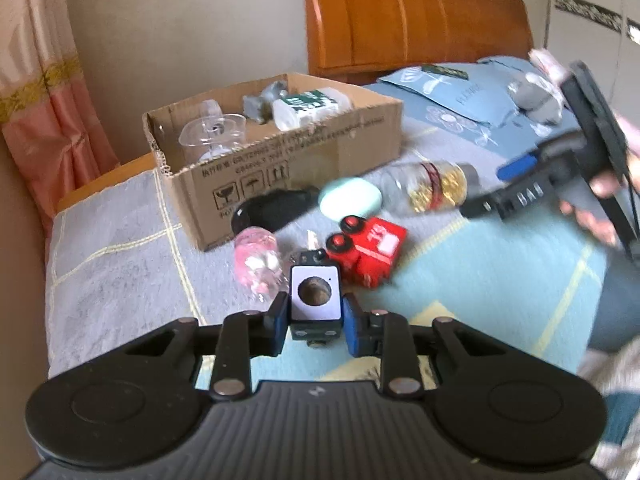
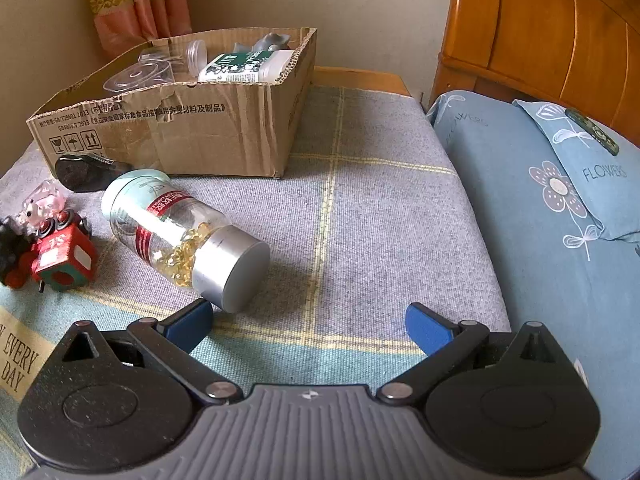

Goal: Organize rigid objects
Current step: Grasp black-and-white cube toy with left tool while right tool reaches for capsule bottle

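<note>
My left gripper (image 1: 315, 316) is shut on a small black block with a white face and a round hole (image 1: 315, 294), held above the blanket. Ahead lie a red toy train (image 1: 366, 250), a pink clear figure (image 1: 258, 264), a black object (image 1: 272, 208), a mint round case (image 1: 350, 202) and a clear capsule bottle (image 1: 430, 190). My right gripper (image 2: 308, 326) is open and empty, just short of the capsule bottle's silver cap (image 2: 232, 268). The train (image 2: 60, 258) and pink figure (image 2: 42, 202) show at left.
An open cardboard box (image 1: 304, 148) stands at the back and holds clear containers, a white green-labelled bottle (image 2: 246, 66) and a grey item. Blue flowered pillows (image 2: 560, 184) lie at right before a wooden headboard (image 2: 560, 40). A curtain hangs at left.
</note>
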`<state>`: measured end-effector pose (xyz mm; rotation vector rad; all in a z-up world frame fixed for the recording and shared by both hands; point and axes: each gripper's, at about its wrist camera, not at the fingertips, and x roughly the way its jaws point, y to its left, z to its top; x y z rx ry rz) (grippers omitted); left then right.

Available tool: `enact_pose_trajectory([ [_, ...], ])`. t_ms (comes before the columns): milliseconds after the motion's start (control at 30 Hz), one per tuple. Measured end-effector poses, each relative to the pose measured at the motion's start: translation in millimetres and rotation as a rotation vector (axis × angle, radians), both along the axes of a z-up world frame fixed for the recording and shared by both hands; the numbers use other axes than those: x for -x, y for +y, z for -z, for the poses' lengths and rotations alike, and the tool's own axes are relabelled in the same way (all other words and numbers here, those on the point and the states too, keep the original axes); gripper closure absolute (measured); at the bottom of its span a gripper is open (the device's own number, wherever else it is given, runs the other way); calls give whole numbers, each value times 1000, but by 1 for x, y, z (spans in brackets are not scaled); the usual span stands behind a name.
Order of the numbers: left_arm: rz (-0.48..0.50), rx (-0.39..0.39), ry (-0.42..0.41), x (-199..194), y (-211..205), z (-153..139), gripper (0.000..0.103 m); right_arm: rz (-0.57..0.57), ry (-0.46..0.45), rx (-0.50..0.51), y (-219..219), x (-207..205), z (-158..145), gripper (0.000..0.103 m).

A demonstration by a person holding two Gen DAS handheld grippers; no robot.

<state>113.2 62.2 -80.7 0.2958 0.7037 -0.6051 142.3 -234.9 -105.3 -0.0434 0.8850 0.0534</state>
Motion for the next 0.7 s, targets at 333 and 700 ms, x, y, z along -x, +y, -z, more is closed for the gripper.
enact_pose_trajectory([
  [333, 41, 1, -30, 15, -4, -4, 34, -83, 77, 6, 16, 15, -7, 0],
  [700, -63, 59, 5, -6, -3, 11, 56, -412, 13, -4, 82, 44, -17, 17],
])
